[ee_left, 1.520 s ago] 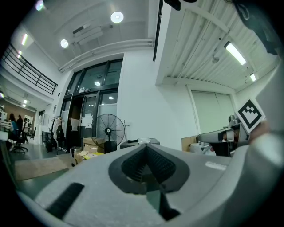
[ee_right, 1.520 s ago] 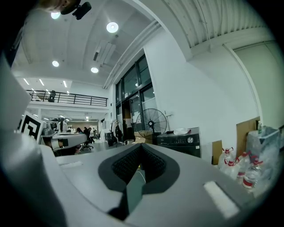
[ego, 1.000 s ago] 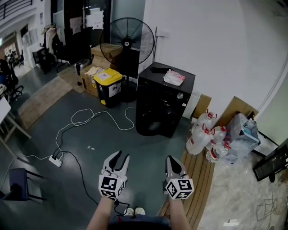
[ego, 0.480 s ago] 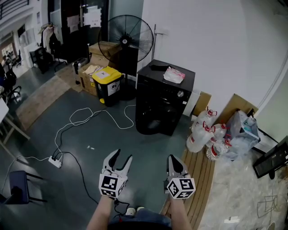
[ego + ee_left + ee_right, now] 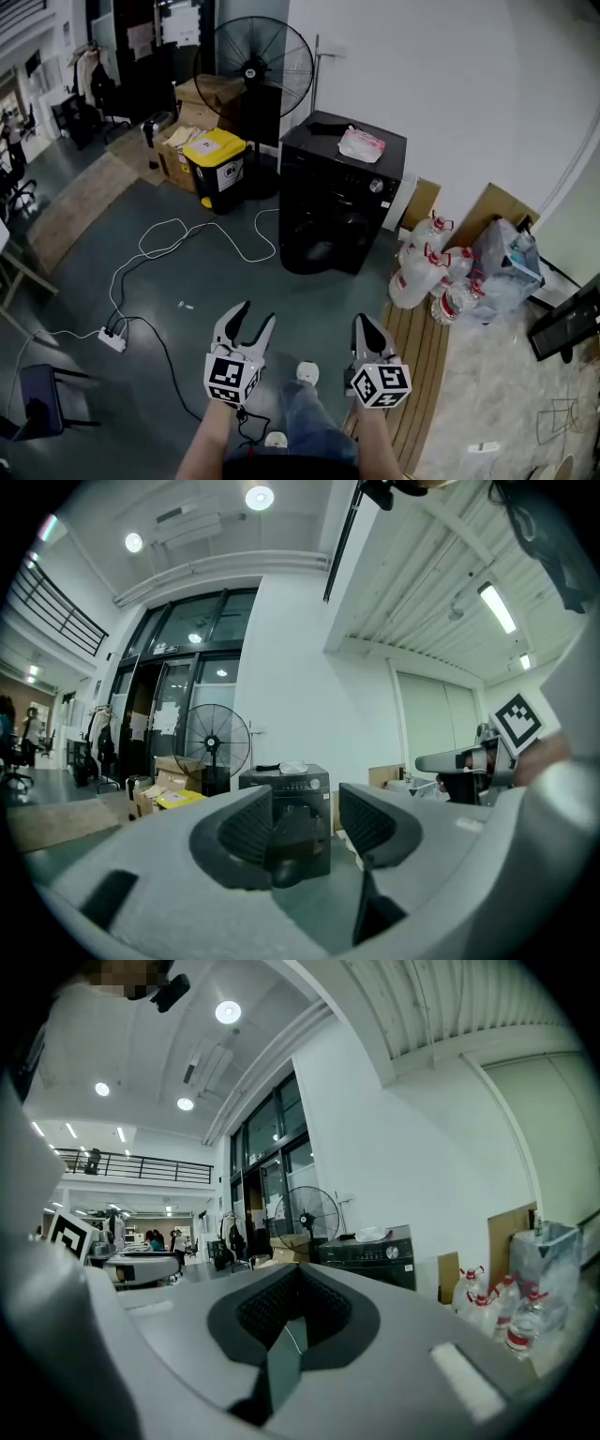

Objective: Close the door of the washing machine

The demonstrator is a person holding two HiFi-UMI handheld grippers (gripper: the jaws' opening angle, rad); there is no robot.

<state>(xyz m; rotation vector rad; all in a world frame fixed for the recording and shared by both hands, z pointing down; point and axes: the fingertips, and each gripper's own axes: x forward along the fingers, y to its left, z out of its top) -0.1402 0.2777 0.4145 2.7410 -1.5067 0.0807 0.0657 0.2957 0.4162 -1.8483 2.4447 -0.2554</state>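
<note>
A person holds the left gripper and right gripper low in the frame above the grey floor. Both point at the black washer, which stands well apart at upper centre against the white wall. Whether its door is ajar cannot be made out. The left fingers are spread and empty. The right fingers are pressed together on nothing. A fan and yellow bin stand left of the washer, and water bottles stand to its right.
</note>
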